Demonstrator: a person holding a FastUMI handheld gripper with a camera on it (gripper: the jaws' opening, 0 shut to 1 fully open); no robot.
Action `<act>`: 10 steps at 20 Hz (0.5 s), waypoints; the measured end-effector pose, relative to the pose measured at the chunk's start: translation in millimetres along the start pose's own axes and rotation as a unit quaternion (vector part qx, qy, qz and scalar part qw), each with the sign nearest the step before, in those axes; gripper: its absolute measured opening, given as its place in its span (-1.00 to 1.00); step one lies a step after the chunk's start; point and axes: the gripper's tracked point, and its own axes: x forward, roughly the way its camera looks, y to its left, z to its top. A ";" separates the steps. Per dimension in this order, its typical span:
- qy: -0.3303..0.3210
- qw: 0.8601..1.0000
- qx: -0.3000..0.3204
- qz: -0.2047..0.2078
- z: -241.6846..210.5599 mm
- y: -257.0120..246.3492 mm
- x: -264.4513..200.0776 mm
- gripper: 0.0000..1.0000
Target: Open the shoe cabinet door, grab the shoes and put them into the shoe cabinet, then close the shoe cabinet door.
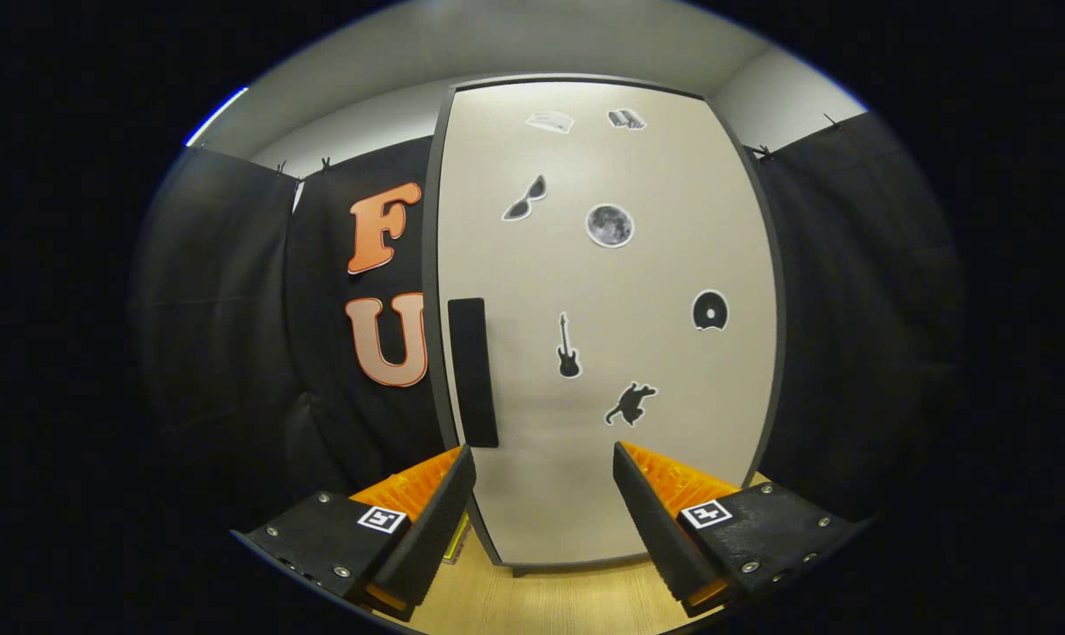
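Closed cabinet door (pixel 603 317), handle (pixel 473 372) at its left edge; hand-held gripper (pixel 543 472) spread wide, empty, just before it.

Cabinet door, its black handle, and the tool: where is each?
Cabinet door (pixel 638 414): gripper view, bare panel, shut.
Black handle (pixel 472 372): gripper view, middle of the strip.
Tool (pixel 543 459): gripper view, midway between open fingertips, holding nothing.
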 end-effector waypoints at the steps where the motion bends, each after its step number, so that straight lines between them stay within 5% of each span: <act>1: -0.001 1.000 -0.008 -0.008 3.1 -7.1 -14.1 0.95; 10: -0.009 0.998 -0.022 -0.053 14.3 -42.8 -114.4 0.95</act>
